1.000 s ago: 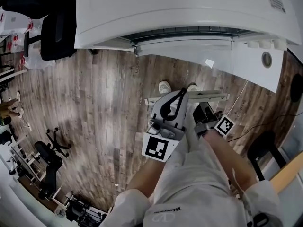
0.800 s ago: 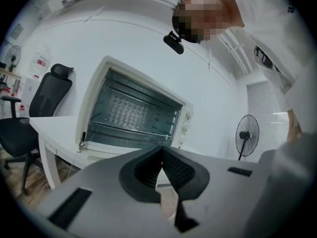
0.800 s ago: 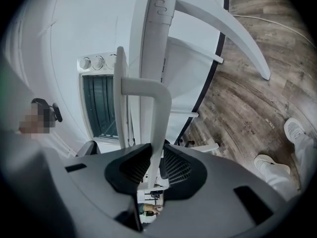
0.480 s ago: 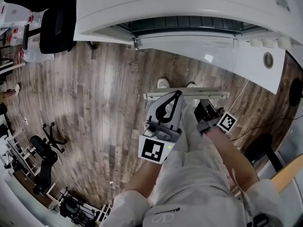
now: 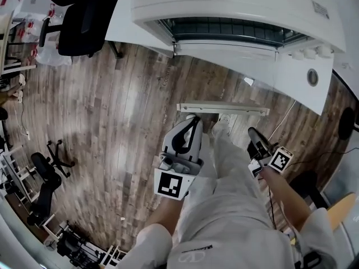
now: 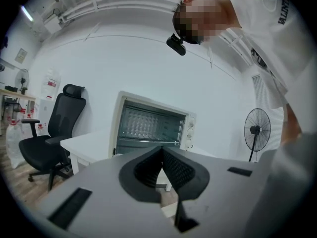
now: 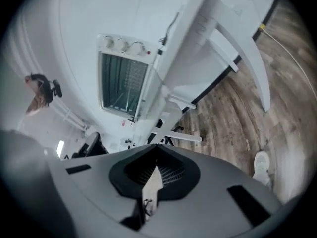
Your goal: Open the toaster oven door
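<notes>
Left gripper (image 5: 194, 119): jaws together, empty. Right gripper (image 5: 252, 131): jaws just closed, tips meeting, nothing between. Toaster oven (image 5: 235, 4): beyond both, on white table (image 5: 128, 24); door dropped open, its handle bar (image 5: 223, 108) just ahead of the grippers, untouched. Black office chair (image 5: 84, 21): far left, beside table.

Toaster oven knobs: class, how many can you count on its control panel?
3, in a row along one side of the toaster oven: first knob, middle knob, last knob. None seems hidden.
</notes>
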